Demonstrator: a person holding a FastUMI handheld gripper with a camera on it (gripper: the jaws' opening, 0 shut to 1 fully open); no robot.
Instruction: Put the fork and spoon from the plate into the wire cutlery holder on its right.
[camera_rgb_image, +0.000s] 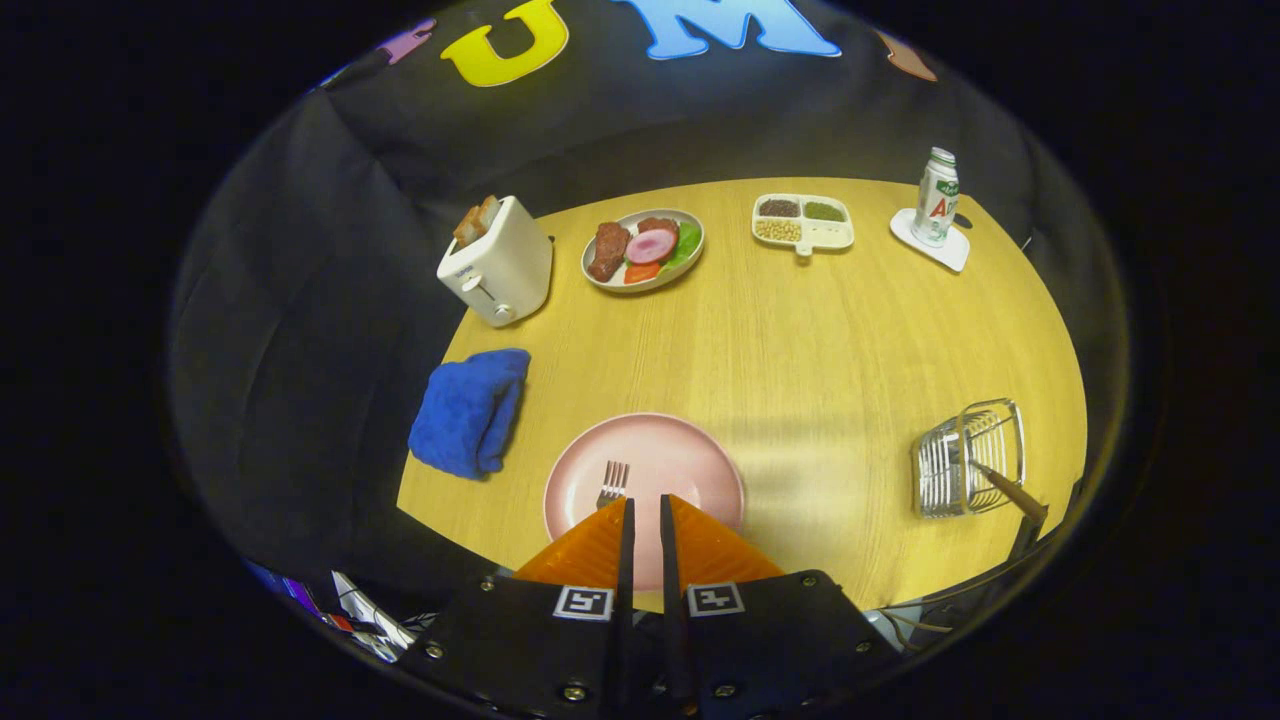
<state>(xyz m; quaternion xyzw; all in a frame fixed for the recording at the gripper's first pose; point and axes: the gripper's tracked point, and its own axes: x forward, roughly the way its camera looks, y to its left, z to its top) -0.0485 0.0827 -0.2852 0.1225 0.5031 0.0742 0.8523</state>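
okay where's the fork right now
In the gripper view, the fork lies on the pink plate, just ahead of the nearly closed tool, with the blue cloth to its left.

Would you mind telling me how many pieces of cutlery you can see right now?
2: a fork on the pink plate just ahead of the nearly closed gripper, and a wooden-handled utensil in the wire holder. Fingers may hide more.

pink plate (690, 455), blue cloth (468, 408), white toaster (498, 266), yellow wood-grain table (800, 350)
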